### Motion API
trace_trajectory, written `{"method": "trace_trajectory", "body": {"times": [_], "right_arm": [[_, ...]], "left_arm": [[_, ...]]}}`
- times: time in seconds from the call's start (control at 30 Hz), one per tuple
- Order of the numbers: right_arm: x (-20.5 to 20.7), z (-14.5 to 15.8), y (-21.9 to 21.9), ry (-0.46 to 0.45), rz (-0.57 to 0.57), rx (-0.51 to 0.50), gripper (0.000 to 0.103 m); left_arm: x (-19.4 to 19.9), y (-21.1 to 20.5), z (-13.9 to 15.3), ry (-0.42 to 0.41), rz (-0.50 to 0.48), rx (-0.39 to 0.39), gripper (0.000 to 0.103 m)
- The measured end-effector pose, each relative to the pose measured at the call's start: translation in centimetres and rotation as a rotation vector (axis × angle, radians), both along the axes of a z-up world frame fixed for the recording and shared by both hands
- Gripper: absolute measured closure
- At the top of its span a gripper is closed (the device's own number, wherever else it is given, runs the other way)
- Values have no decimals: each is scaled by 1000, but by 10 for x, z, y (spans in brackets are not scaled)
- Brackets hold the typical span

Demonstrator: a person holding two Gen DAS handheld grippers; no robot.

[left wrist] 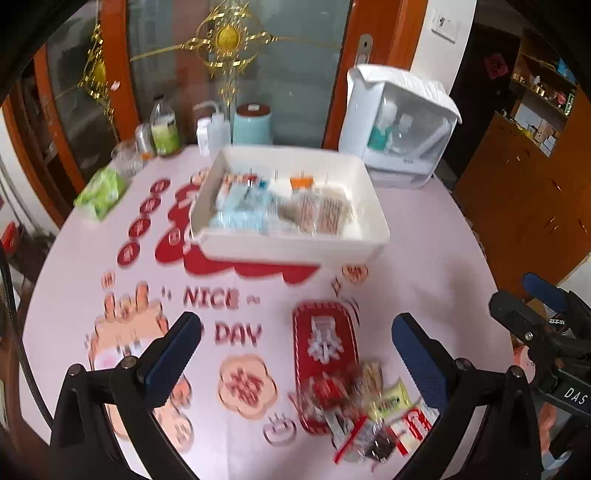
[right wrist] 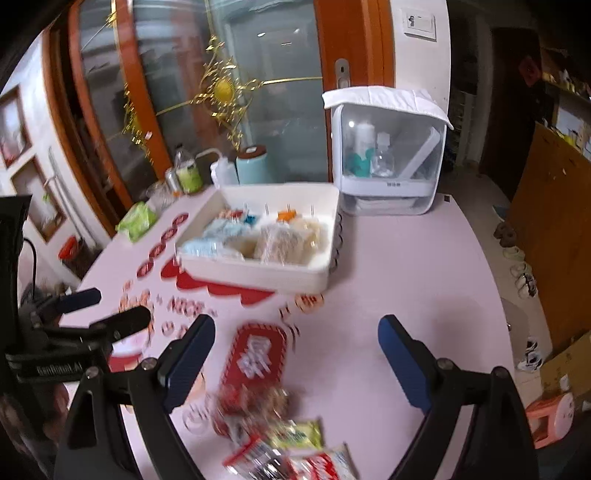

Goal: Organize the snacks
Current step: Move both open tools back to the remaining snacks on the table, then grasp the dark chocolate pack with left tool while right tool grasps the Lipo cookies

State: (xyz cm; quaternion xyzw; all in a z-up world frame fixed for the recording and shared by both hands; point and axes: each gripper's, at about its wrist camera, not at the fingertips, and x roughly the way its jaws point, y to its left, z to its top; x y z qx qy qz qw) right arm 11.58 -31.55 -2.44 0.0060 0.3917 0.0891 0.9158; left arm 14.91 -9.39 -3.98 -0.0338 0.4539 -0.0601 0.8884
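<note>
Bin: smooth white plastic. Snack packets: glossy film. Door frame, upper right: varnished wood.

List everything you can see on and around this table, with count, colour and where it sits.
Bin: one, white, table centre, holding blue and beige packets.
Loose snack packets: a small pile, red, yellow, dark, near edge of table.
Table: one, round, pink with red prints.
Green pack: one, far left edge.
Bottles and jars: several, clear, white, green-labelled, far edge.
Canister: one, light blue, brown lid, far edge.
Clear-fronted box: one, white, far right.
Left gripper: open, empty.
Right gripper: open, empty.
</note>
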Motion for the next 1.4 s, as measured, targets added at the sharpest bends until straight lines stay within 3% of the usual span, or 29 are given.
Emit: {"method": "trace_trajectory", "body": {"times": [0.27,0.43,0.67,0.83,1.07,1.13,1.27,1.4], "right_arm": [[-46,-71,-31,135,58,-21,12],[-60,-111,-43,223,80,3,13],[-78,-158,-32,256,175,-141,20],[-91,-187,-25,284,269,-190,20],[-86,-216,-21,306,270,-194,21],[-84,-215,-21,287,276,-188,26],[-81,-212,-26,278,278,-175,48],[-77,-209,-42,289,242,-160,52]], "left_arm": [[-58,-7,-63,94,102,44,0],[-83,-24,-103,177,31,70,0],[-110,-54,-148,281,-71,12,0],[-117,-65,-162,323,-83,-27,0],[-108,-80,-166,325,-78,-43,0],[-106,-85,-167,330,-79,-54,1],[-103,-91,-171,345,-89,-70,0],[-102,-102,-180,368,-107,-62,1]]}}
